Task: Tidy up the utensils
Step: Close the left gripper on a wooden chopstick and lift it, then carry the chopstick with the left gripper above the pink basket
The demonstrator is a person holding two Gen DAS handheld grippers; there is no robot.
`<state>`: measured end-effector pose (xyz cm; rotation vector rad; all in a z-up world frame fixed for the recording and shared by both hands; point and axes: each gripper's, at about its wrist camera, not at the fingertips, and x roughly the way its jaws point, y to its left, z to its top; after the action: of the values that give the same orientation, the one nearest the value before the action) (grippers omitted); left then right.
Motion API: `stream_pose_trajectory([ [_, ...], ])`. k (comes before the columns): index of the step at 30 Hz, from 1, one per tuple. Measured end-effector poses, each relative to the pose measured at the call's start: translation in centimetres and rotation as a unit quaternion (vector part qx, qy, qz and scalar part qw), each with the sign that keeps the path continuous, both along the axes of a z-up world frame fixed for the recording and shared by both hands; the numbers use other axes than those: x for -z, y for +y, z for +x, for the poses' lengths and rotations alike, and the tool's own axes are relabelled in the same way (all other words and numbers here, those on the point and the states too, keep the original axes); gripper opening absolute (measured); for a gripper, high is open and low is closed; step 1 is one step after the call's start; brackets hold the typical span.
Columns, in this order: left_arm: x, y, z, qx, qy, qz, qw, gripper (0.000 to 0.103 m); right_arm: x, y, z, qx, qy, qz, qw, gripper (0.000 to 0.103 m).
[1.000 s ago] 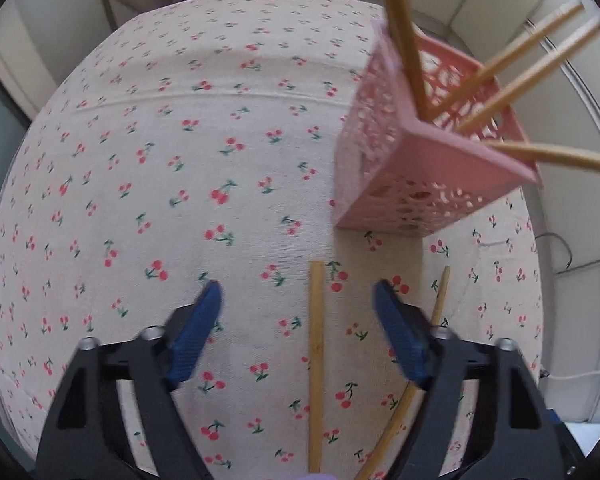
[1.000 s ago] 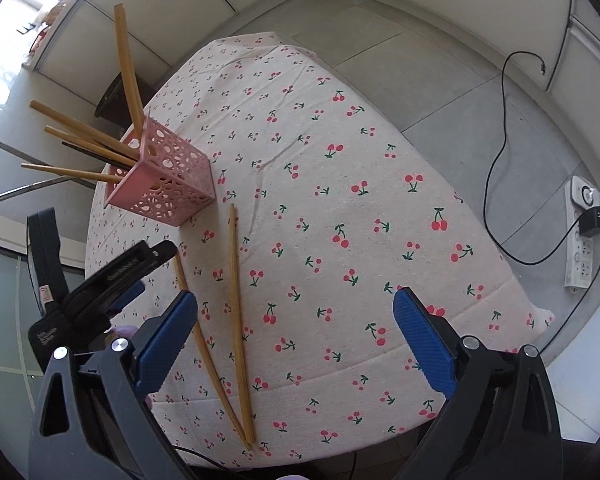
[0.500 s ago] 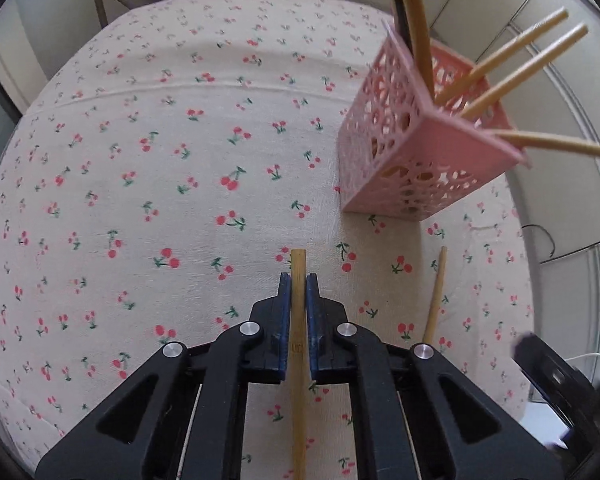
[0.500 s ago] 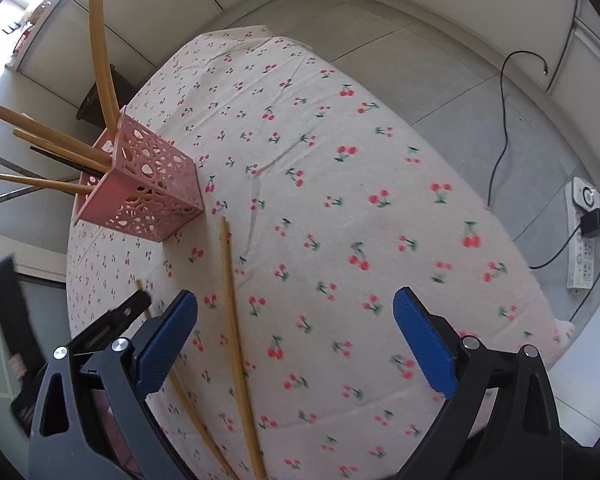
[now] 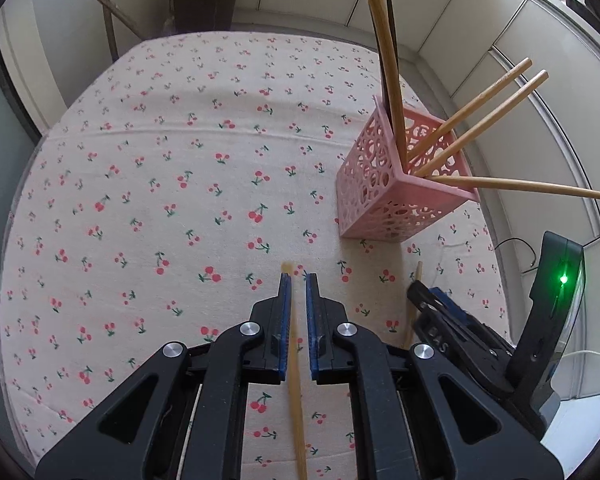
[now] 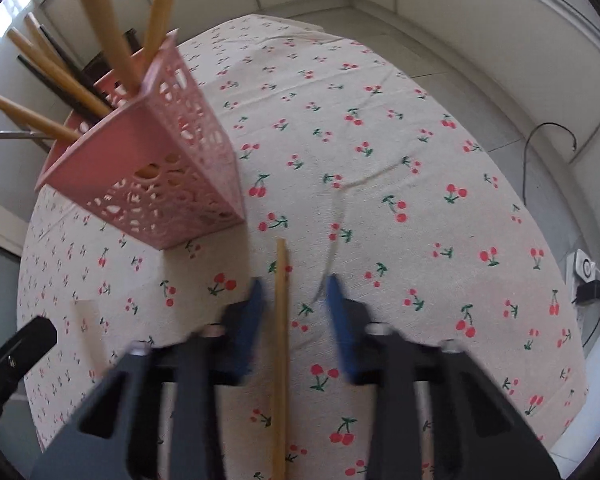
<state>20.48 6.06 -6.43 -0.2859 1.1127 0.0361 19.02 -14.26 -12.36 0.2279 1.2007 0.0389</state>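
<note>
Currently, left wrist view: the left gripper [image 5: 296,280] points steeply down at the cherry-print tablecloth [image 5: 160,168]. Its 2 blue pads sit nearly together, clamped on a pale wooden chopstick [image 5: 294,360] that runs between them, its tip poking out just past the pads toward the pink basket [image 5: 384,196]. The basket stands on the cloth ahead and to the right of that tip, well apart from it. It is a square, perforated holder; I count 4 light wooden chopsticks [image 5: 480,100] and 1 dark stick [image 5: 392,44] leaning out of it. A second loose chopstick [image 5: 414,304] lies on the cloth below the basket's near right corner, partly behind the right gripper [image 5: 428,296], which enters from the right with a green light glowing on its housing.

Right wrist view: the frame is motion-blurred. The right gripper [image 6: 294,292] straddles a loose chopstick [image 6: 281,320] lying flat on the cloth [image 6: 380,160], its far end just below the basket's [image 6: 168,184] near corner. The jaws are closing: the blue pads stand a little apart on either side of the stick, neither pressing it yet, a gap visible on both sides. Several chopsticks [image 6: 100,20] fan out of the basket toward the upper left. A black piece of the left gripper [image 6: 16,344] shows at the left edge, below the basket.
</note>
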Motion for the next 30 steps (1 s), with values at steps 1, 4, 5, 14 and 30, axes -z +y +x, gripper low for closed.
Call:
stream_pose_trajectory([
  [1, -0.1, -0.2, 0.1, 0.002, -0.006, 0.007, 1.0000, 0.007, 0.1, -0.2, 0.0, 0.000, 0.005, 0.012, 1.000, 0.007],
  [4, -0.6, -0.3, 0.0, 0.007, -0.017, 0.002, 0.9998, 0.007, 0.4, -1.7, 0.0, 0.008, 0.020, 0.062, 0.998, 0.006],
  [5, -0.7, -0.3, -0.1, 0.009, -0.019, -0.001, 0.9998, 0.007, 0.4, -2.3, -0.1, 0.011, 0.022, 0.077, 0.997, 0.006],
  [14, 2.8, 2.9, 0.6, -0.038, 0.066, -0.060, 0.9953, 0.014, -4.8, -5.0, -3.1, 0.011, -0.041, 0.132, 0.990, 0.006],
  [30, 6.4, -4.4, 2.2, -0.001, 0.056, 0.112, 0.9921, 0.017, -13.9, -8.2, -8.1, -0.025, -0.168, 0.132, 0.977, 0.006],
])
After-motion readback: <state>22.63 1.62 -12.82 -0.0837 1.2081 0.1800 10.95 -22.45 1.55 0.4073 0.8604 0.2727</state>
